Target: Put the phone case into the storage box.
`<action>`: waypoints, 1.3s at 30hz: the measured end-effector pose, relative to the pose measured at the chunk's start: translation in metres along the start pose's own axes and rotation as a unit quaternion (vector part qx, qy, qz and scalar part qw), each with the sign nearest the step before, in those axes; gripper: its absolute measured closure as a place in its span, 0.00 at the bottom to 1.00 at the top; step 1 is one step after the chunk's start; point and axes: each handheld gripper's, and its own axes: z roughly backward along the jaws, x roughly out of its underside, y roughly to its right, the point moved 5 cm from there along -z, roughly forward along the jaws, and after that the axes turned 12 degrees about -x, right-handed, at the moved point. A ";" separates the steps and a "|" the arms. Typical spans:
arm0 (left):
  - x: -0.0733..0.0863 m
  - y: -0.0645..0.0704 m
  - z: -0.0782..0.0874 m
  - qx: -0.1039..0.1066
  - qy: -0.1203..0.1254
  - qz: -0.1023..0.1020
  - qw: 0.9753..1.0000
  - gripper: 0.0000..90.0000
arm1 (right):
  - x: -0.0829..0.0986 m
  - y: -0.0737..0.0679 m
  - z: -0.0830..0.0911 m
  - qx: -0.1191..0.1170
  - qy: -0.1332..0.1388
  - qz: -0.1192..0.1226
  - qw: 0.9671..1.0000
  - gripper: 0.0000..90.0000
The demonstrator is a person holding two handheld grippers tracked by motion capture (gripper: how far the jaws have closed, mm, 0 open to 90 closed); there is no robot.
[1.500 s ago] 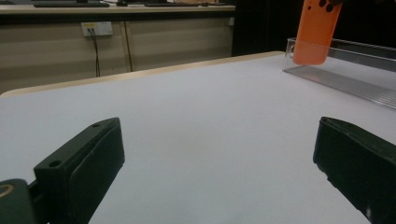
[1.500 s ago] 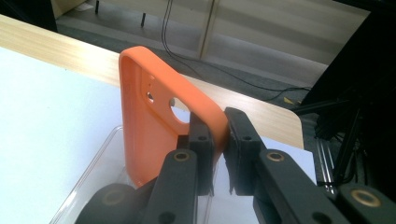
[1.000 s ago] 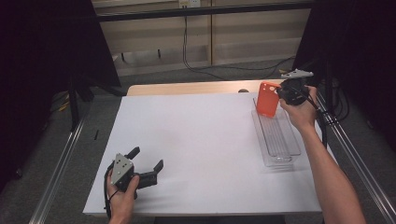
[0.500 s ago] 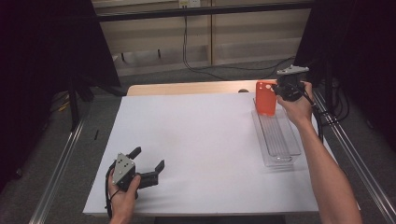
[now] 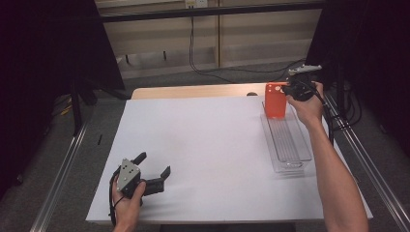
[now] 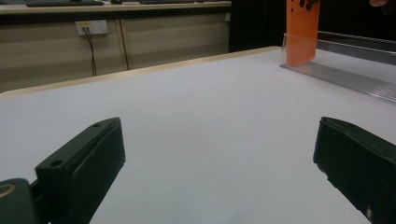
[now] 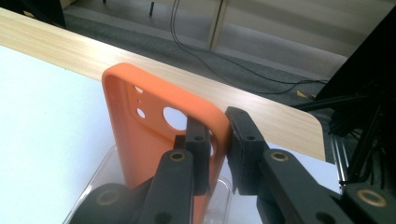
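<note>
Where the white table (image 5: 212,150) spreads bare, cables trail on grey floor beyond.
Left gripper (image 5: 153,170) rests released near the front edge; right gripper (image 5: 286,90) clenches an orange phone case (image 5: 276,100) over the clear tray (image 5: 290,145).

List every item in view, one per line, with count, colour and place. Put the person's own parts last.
phone case: one, orange, upright at the far end of the tray, pinched at its upper edge.
tray: one, clear plastic, long and narrow, along the right side of the sheet.
sheet: one, white, covering most of the table top.
table: one, light wood, bare strip showing along the far edge.
cables: several, black, on the grey floor beyond the table.
left gripper: one, black, jaws wide apart, low over the near left of the sheet.
right gripper: one, black, jaws closed on the case's rim.
</note>
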 end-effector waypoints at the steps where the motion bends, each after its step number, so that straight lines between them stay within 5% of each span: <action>1: 0.000 0.000 0.000 0.000 0.000 0.003 1.000 0.02 | 0.000 0.000 -0.001 -0.002 0.000 -0.003 1.000 0.88; 39: 0.000 -0.002 0.002 -0.002 0.001 0.004 1.000 0.02 | 0.006 0.012 -0.007 -0.001 0.005 -0.044 0.999 0.82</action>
